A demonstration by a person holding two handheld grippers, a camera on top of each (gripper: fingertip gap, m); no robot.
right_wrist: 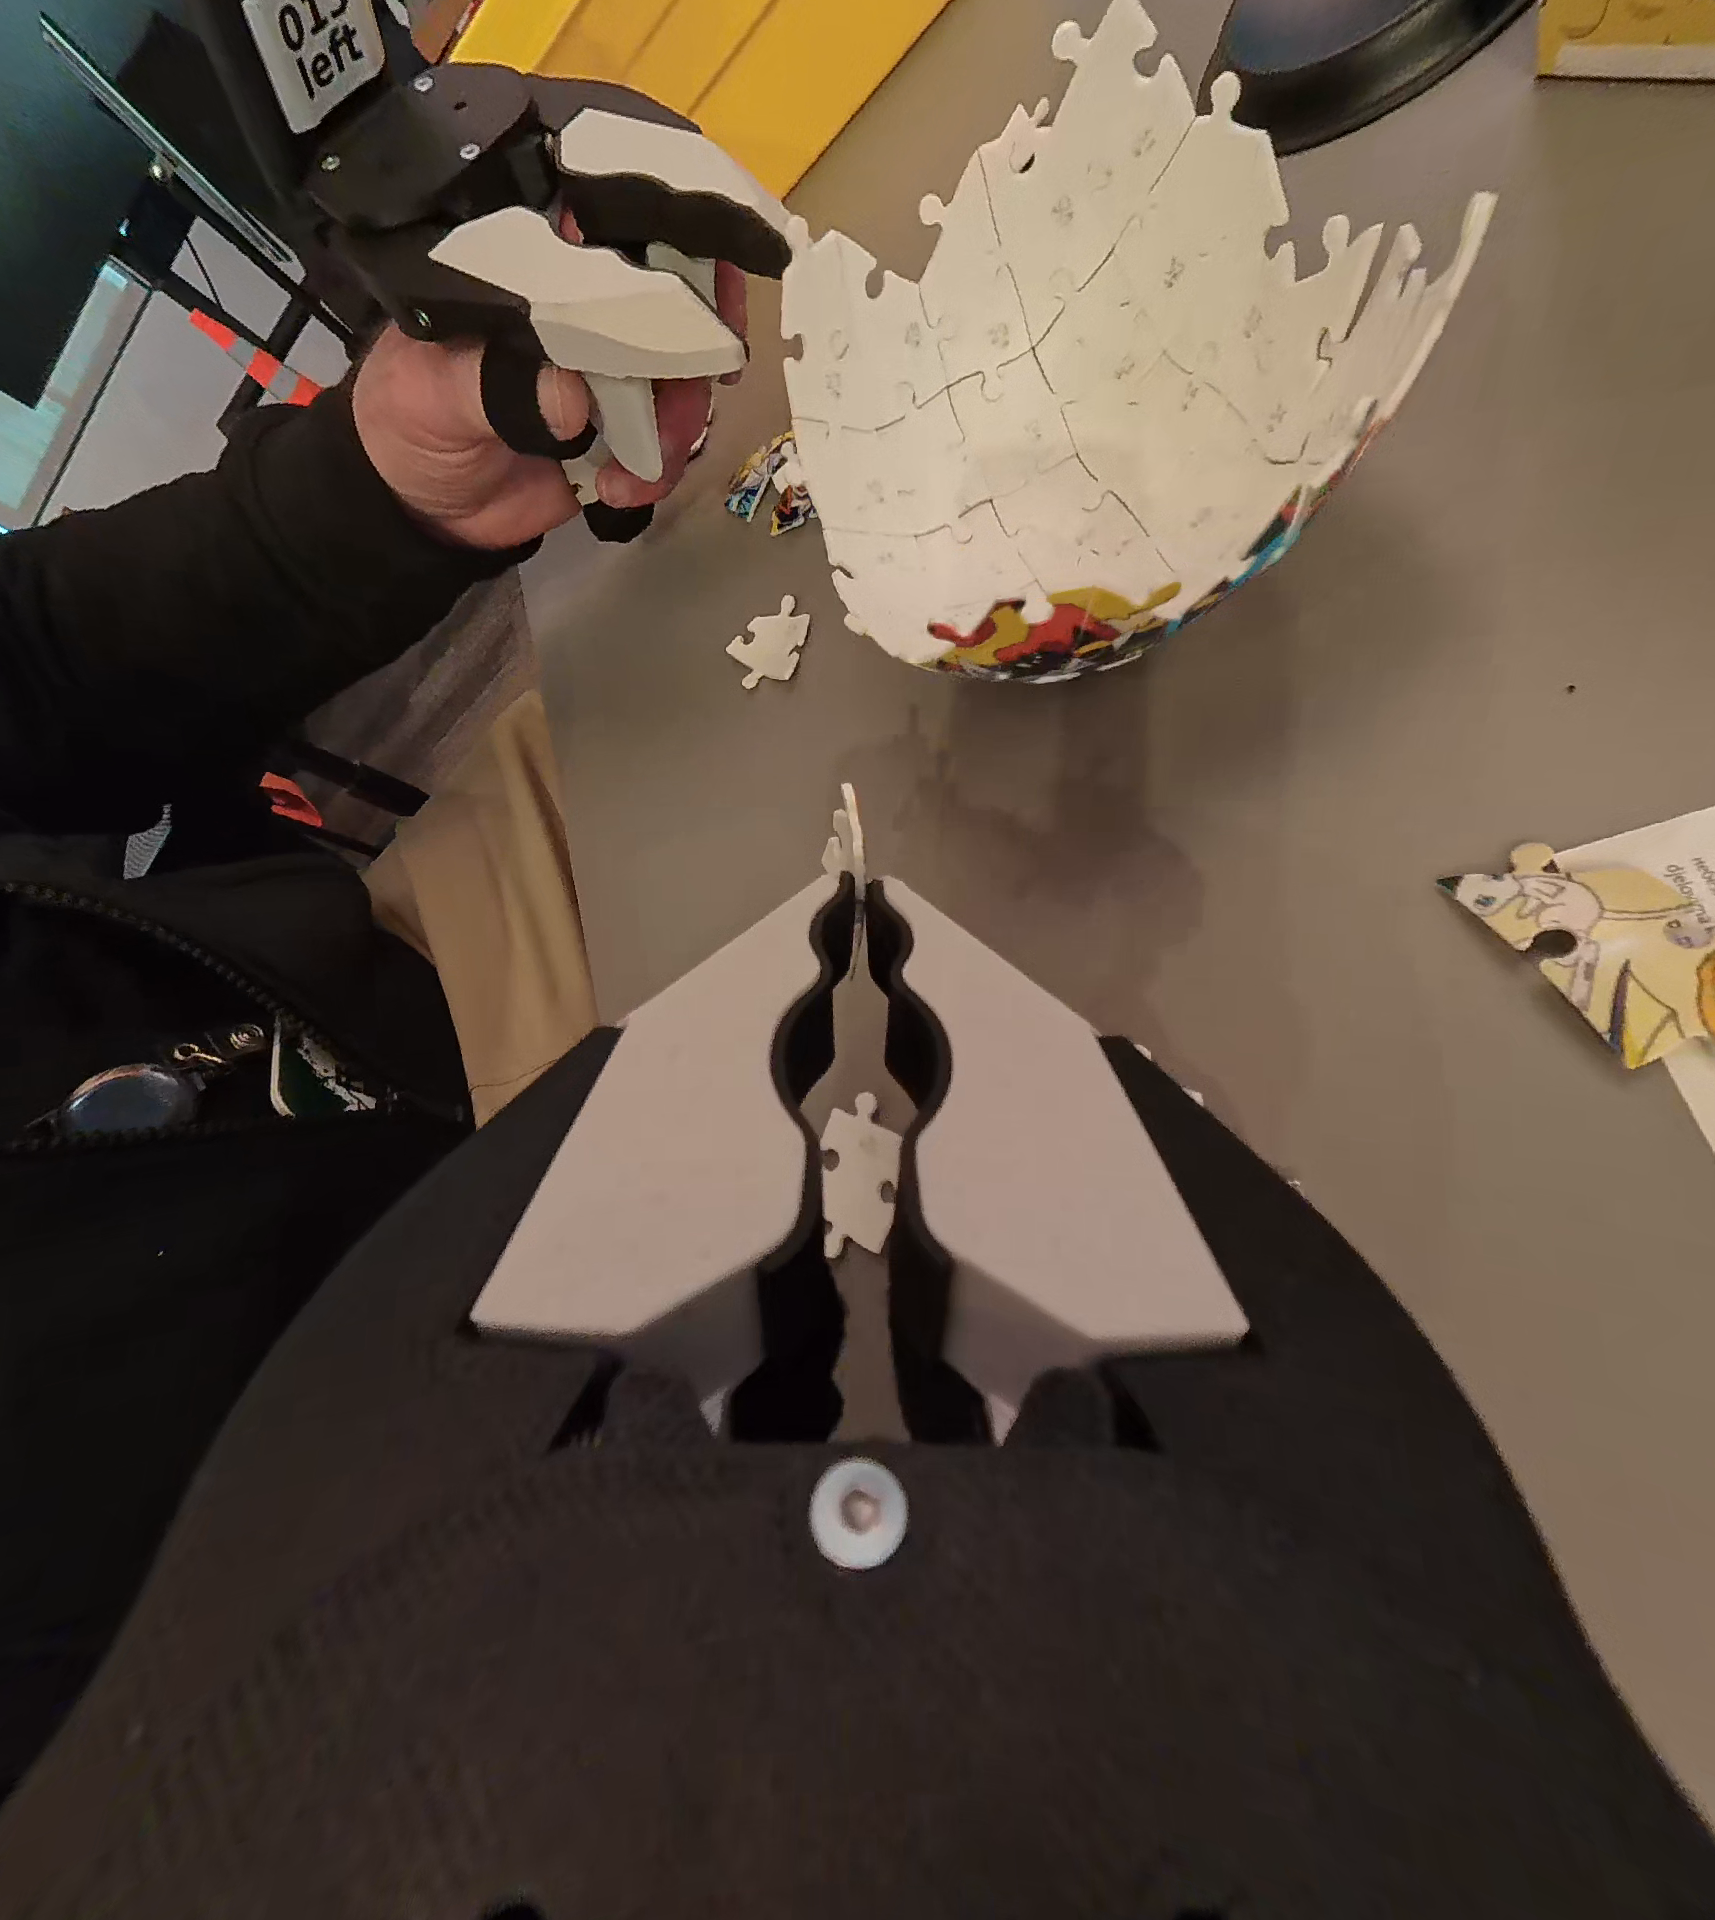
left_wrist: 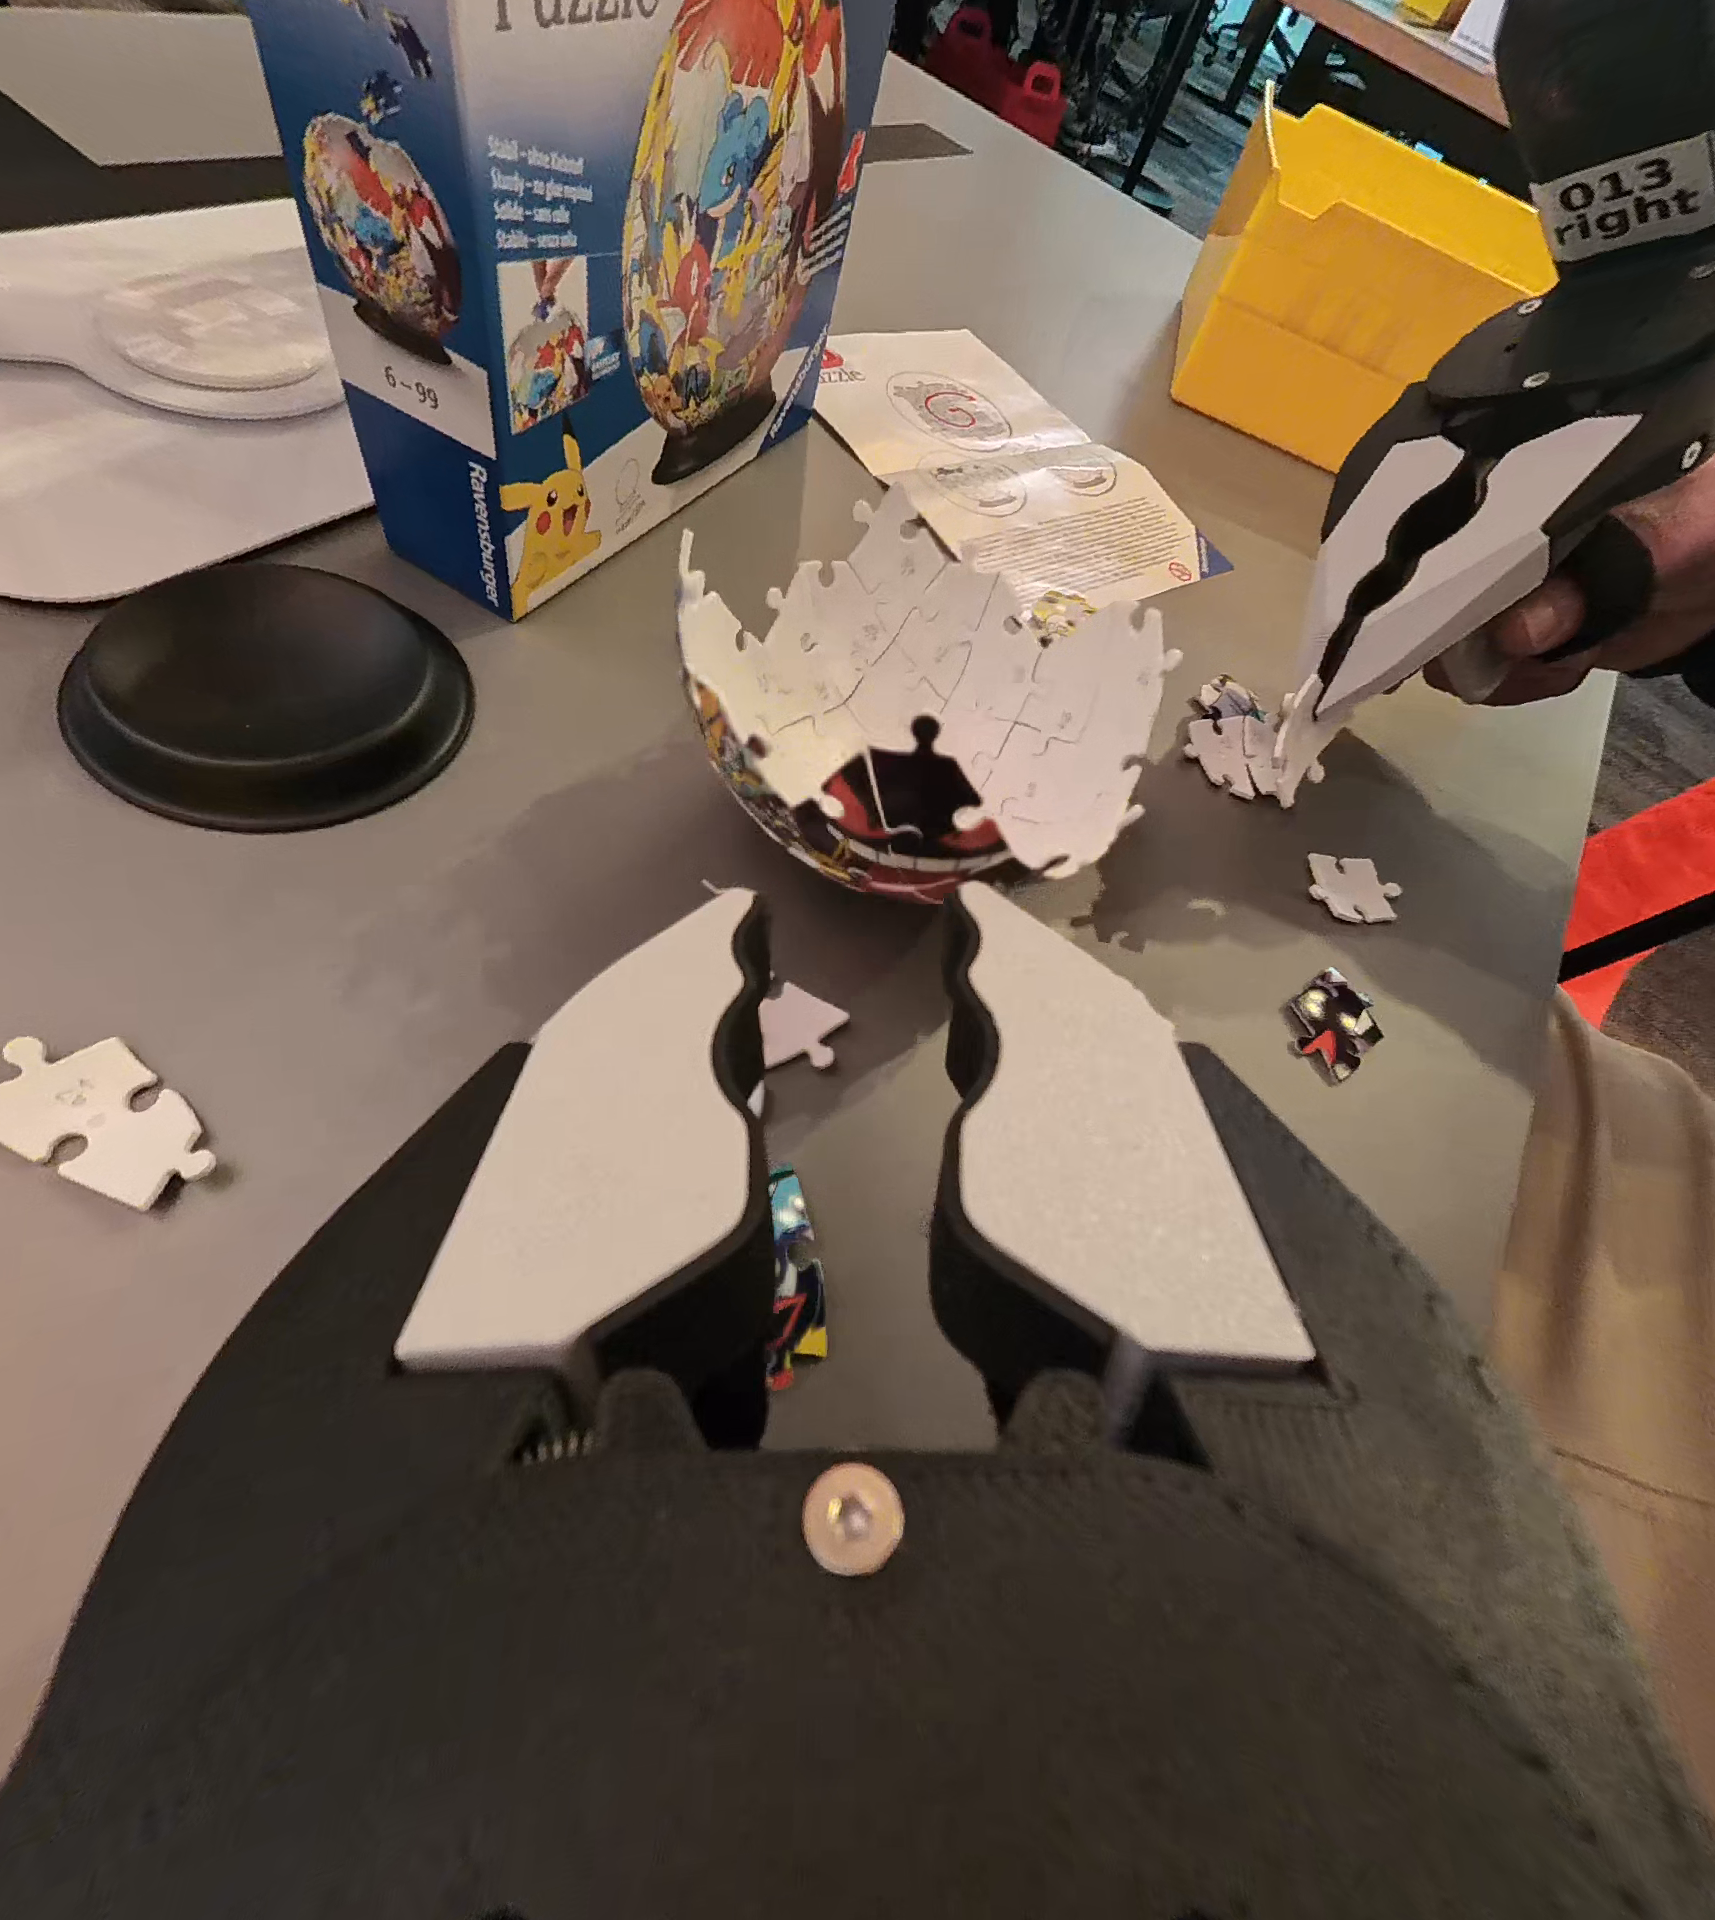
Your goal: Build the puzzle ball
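Note:
The half-built puzzle ball rests on the grey table as an open shell, white inside, coloured outside; it also shows in the right wrist view. My left gripper is open and empty just in front of the ball, above loose pieces; in the right wrist view it sits at the shell's left rim. My right gripper is shut on a white puzzle piece held edge-on, short of the ball. In the left wrist view the right gripper holds that piece at the ball's right.
Loose pieces lie around: a white pair, a white one, coloured ones, a small pile. A black stand, the puzzle box, a leaflet and a yellow box stand behind. Left tips to right tips: about 15 cm.

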